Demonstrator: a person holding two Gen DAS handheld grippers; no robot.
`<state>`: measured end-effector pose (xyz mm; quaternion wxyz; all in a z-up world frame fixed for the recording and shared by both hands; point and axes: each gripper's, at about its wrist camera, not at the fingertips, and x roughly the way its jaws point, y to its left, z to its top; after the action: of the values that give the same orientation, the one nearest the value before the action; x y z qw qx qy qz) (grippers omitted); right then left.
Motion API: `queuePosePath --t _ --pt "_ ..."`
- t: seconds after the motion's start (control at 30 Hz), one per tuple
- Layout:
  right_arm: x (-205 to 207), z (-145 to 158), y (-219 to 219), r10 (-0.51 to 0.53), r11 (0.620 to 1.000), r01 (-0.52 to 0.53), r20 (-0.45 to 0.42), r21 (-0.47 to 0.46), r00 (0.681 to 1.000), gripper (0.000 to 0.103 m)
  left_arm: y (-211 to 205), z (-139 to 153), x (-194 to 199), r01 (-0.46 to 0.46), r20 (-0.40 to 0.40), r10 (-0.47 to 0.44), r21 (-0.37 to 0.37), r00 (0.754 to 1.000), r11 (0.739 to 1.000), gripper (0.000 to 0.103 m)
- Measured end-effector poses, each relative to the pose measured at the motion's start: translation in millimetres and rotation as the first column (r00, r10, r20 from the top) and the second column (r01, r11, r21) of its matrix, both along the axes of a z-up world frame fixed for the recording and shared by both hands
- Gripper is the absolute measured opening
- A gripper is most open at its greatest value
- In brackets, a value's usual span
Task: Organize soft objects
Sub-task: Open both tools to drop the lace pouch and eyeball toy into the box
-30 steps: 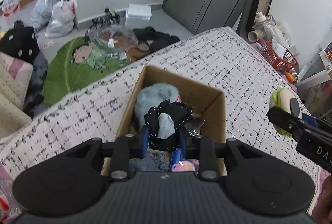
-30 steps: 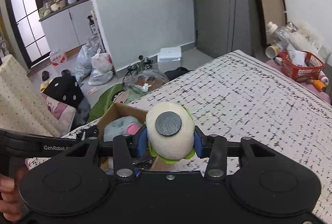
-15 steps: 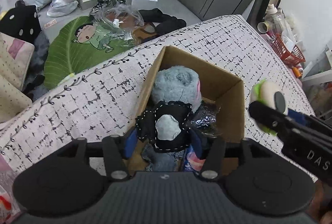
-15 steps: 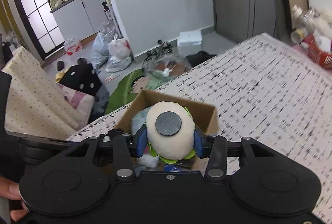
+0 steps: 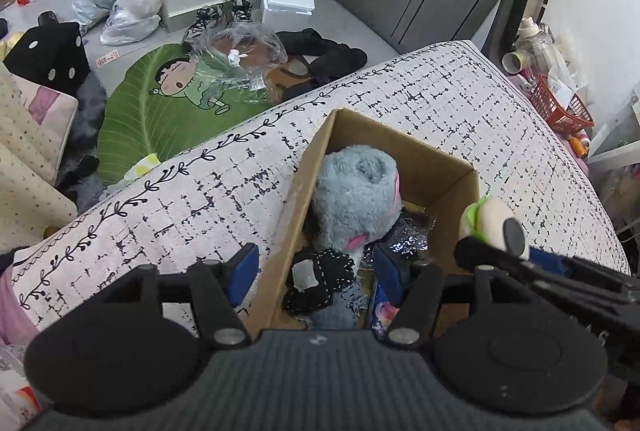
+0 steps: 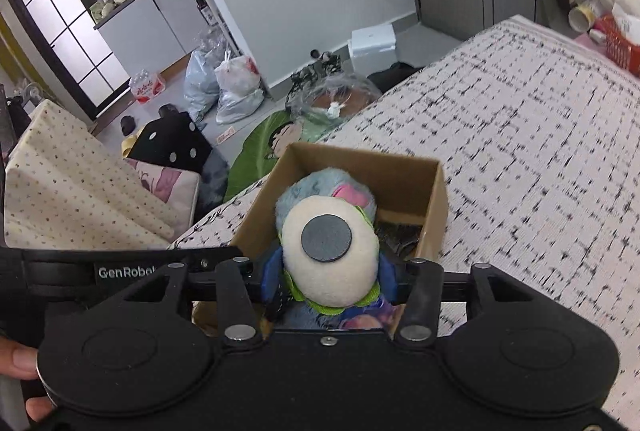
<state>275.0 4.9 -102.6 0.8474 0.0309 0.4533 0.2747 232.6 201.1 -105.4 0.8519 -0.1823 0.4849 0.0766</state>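
Left fingers: my left gripper [image 5: 316,267] is hanging at the lower middle of the left wrist view, blue pads spread wide and pinching nothing; they have just been opening, one pad outside the box wall, the other inside.
Black patch toy: the black stitched plush [image 5: 318,281] is lying loose between my left pads, low in the cardboard box [image 5: 436,167], under the fluffy grey-blue plush [image 5: 354,199].
Box: it is sitting mid-frame on the white, black-flecked woven bedspread [image 5: 200,199]; crinkly silver foil [image 5: 408,235] is showing beside the grey plush.
Right fingers: my right gripper [image 6: 329,277] has just been opening, and I cannot tell whether its pads are pressing the round cream plush [image 6: 330,255] with the grey felt disc and green trim.
In the way: that cream plush is hovering over the box's right side, covering much of the grey-blue plush in the right wrist view.
Floor, upper left: a green leaf-shaped rug [image 5: 160,111] and knotted plastic bags [image 5: 128,7] are lying beyond the bed.
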Motion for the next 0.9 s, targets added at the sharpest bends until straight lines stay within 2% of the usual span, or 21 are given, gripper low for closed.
queuePosePath --t 0.03,0.1,0.17,0.47,0.57,0.67,0.9 --pt "0 -1 0 0.003 1.0 -0.003 -0.01 0.003 1.0 0.057 0 1 0 0.0 0.0 0.0 0.002 1.0 1.0 0.062" --pt "-2 0 -2 -0.006 1.0 0.006 -0.023 0.005 1.0 0.076 -2 3 -1 0.002 0.002 -0.002 0.008 1.0 1.0 0.065" --pt "-3 2 -6 -0.035 0.999 0.034 -0.009 -0.016 0.999 0.087 -4 4 -1 -0.005 0.004 0.005 0.025 1.0 1.0 0.069" --pt "0 6 -26 -0.115 0.991 0.114 0.002 -0.072 0.993 0.097 -15 12 -4 0.003 0.014 -0.004 0.06 1.0 0.998 0.083" --pt "2 9 -37 -0.143 0.988 0.142 -0.014 -0.064 0.99 0.1 -19 13 -3 0.002 0.008 -0.003 0.072 1.0 0.997 0.085" --pt "2 11 -48 -0.16 0.986 0.158 -0.029 -0.057 0.987 0.1 -23 14 -2 0.004 -0.007 -0.003 0.078 1.0 0.997 0.092" --pt "0 21 -67 -0.171 0.985 0.17 -0.019 -0.03 0.985 0.103 -38 20 -7 0.018 -0.021 -0.017 0.092 1.0 0.996 0.098"
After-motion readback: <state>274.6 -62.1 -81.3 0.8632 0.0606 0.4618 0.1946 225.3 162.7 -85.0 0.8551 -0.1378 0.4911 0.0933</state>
